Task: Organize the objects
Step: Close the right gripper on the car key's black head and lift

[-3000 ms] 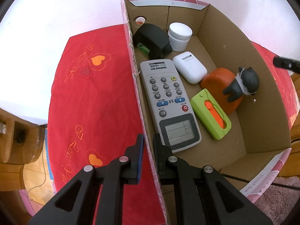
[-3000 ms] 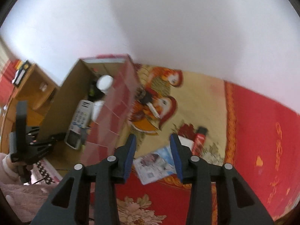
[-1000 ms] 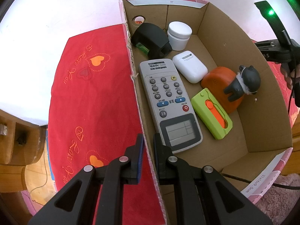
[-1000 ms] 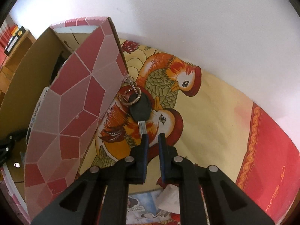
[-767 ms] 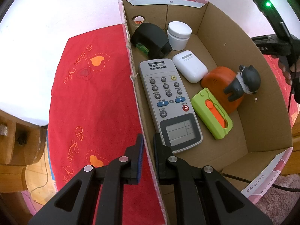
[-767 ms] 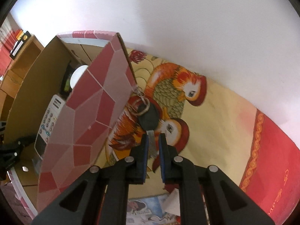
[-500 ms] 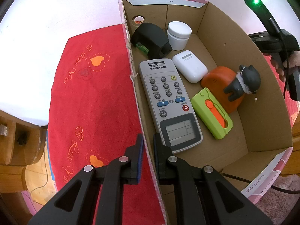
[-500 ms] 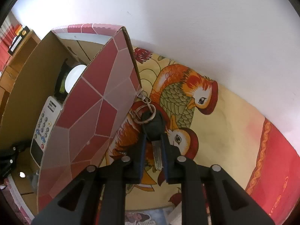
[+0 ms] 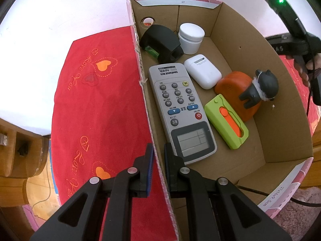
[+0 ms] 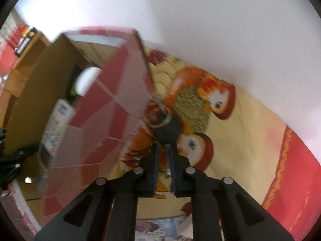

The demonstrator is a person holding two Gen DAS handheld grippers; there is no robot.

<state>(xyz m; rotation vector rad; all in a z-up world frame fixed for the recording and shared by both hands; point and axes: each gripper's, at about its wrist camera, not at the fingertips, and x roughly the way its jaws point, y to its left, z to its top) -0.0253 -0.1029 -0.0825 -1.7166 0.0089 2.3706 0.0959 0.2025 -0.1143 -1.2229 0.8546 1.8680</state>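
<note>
An open cardboard box (image 9: 236,40) holds a grey remote (image 9: 180,108), a white case (image 9: 202,71), a white jar (image 9: 191,37), a black device (image 9: 160,42), a green and orange item (image 9: 226,122) and an orange toy with a grey figure (image 9: 238,92). My left gripper (image 9: 158,150) is shut on the box's left wall (image 9: 144,92). In the blurred right wrist view my right gripper (image 10: 163,148) is shut on a black key (image 10: 166,130). Its ring (image 10: 162,116) sticks out beyond the fingertips, right beside the box's red outer wall (image 10: 112,104).
Left of the box lies a red cloth with hearts (image 9: 96,104). The cloth under the key is yellow with a bird pattern (image 10: 230,140). Wooden furniture (image 9: 16,160) stands at lower left. A printed card (image 10: 156,231) lies below my right gripper. A hand (image 9: 307,68) shows beyond the box's right wall.
My right gripper, open three seconds ago, has shut on the key, and the key now moves with it, close to the box wall. The left gripper and box have not moved.
</note>
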